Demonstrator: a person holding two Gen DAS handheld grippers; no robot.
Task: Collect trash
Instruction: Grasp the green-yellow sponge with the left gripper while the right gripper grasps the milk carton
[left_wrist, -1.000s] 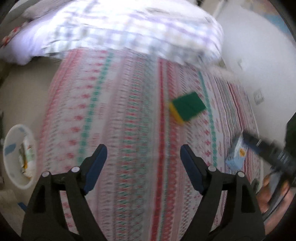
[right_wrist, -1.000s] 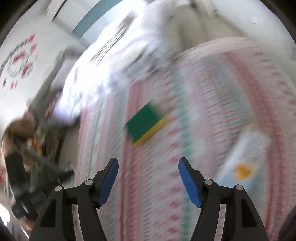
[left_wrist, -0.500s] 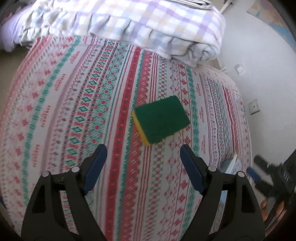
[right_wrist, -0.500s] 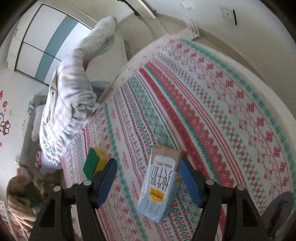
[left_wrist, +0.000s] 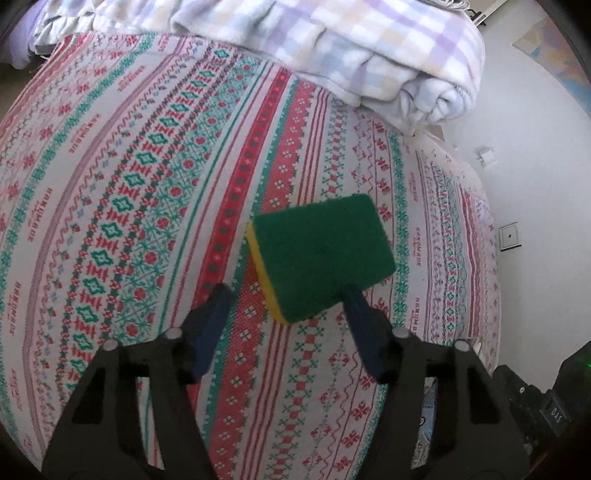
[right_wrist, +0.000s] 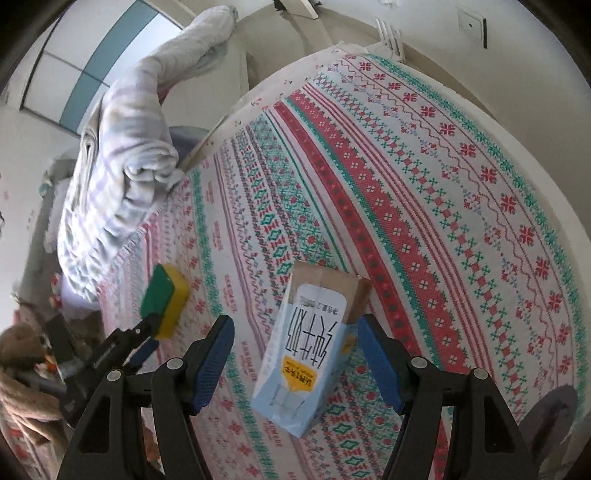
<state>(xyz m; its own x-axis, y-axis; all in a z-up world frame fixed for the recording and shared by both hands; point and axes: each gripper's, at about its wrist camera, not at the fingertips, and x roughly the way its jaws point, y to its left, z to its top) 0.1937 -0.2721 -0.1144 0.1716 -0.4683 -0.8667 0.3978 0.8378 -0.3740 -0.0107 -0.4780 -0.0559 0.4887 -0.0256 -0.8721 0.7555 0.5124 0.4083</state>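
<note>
I see a green-topped, yellow-bodied rectangular sponge (left_wrist: 319, 254), a pale blue carton with a brown top and yellow label (right_wrist: 306, 350), a red-and-teal cross-stitch-patterned bedspread (left_wrist: 147, 192), and a pastel plaid blanket (left_wrist: 332, 48).

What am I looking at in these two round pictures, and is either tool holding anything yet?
Each picture comes from a fisheye camera on a hand-held two-finger tool, looking along its fingers; a person holds one in each hand. The left tool is open around the near end of a green and yellow sponge lying on the patterned bedsheet. The right tool is open with a light blue milk carton between its fingers, not yet squeezed. A folded checked blanket lies at the far end. Nothing is gripped yet.
</note>
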